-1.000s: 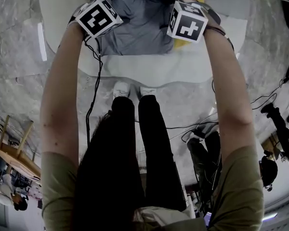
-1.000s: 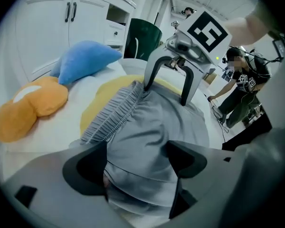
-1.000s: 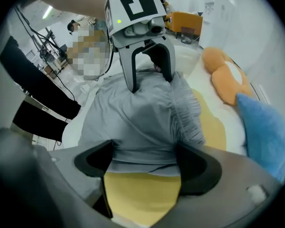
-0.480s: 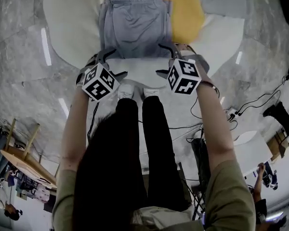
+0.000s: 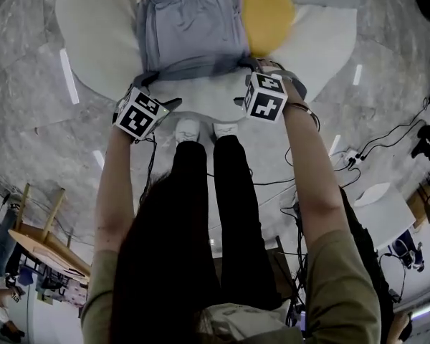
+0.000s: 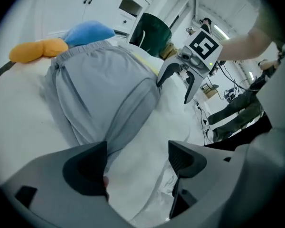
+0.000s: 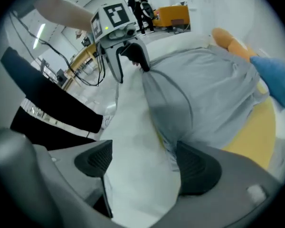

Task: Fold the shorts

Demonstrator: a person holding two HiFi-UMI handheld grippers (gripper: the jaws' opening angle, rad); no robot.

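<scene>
The shorts (image 5: 192, 31) were pale grey, soft cloth with a gathered elastic waistband at the far end. They lay flat on the white-covered desk (image 5: 93, 41) in a rough rectangle, hems toward the near edge. Layered edges showed along their left side (image 6: 69, 113), and a few shallow creases ran across the top (image 7: 204, 99). Their far right part rested over a yellow mat (image 5: 269, 13); the rest lay on white.
</scene>
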